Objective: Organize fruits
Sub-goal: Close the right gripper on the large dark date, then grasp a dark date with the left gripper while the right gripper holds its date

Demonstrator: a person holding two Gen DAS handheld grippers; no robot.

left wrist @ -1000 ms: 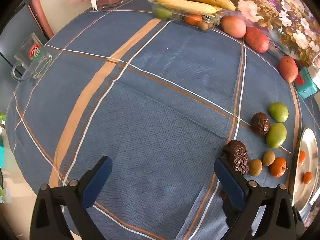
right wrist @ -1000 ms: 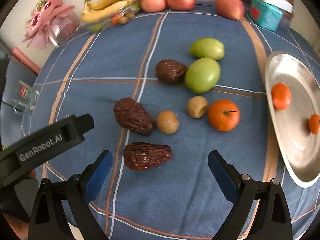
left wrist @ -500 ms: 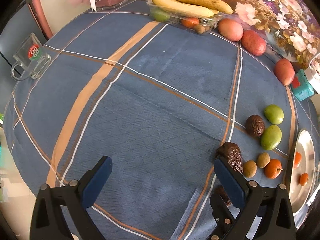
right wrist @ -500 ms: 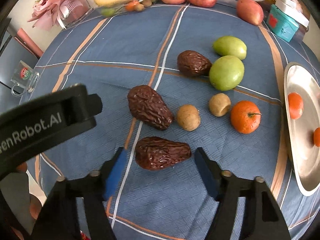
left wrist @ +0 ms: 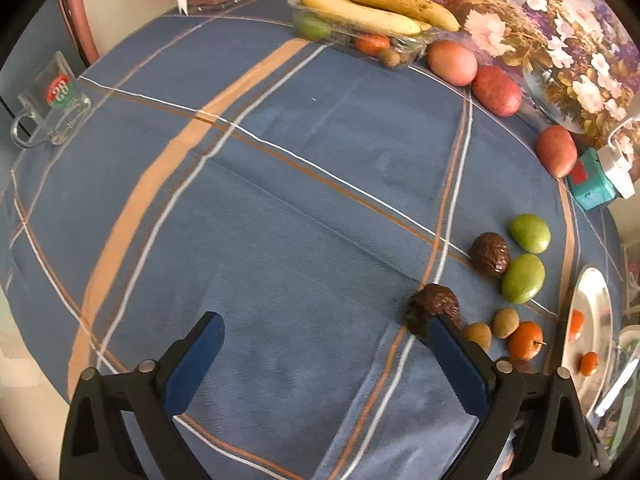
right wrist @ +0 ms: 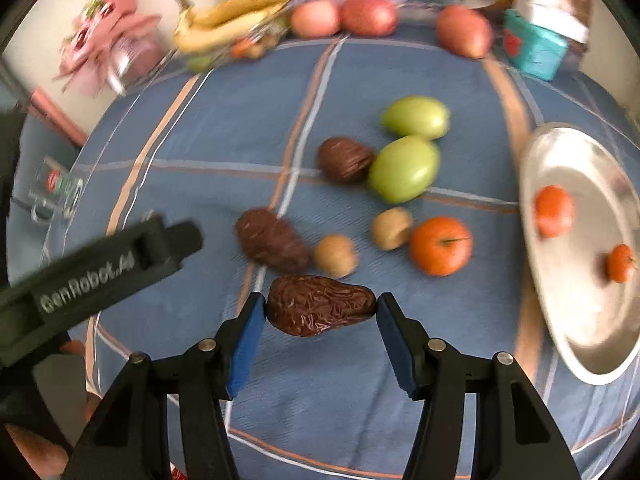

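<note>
The right claw (right wrist: 321,312), at the lower middle of the right wrist view, is closed onto a wrinkled brown date (right wrist: 320,310), its blue pads touching the fruit's two ends. Whether the date is lifted off the blue plaid cloth (right wrist: 224,152) of the bench cannot be told.

Just above it in that frame lie a second date (right wrist: 272,240) and two small tan fruits (right wrist: 335,255), with an orange (right wrist: 440,246) to their right. Higher up, a third date (right wrist: 345,159) touches one of two green fruits (right wrist: 404,169). At the right edge a silver plate (right wrist: 580,320) holds two small oranges (right wrist: 554,210). Bananas (right wrist: 236,12) and three reddish fruits (right wrist: 316,18) sit along the top of the frame, blurred. The left claw's black body crosses the left side of this view.

In the left wrist view the left claw (left wrist: 320,360) stands wide open at the bottom of the frame, gripping nothing, over bare cloth. Its right finger partly covers the second date (left wrist: 434,306). A glass mug (left wrist: 56,100) stands at the upper left, and a teal box (left wrist: 592,184) at the right edge.
</note>
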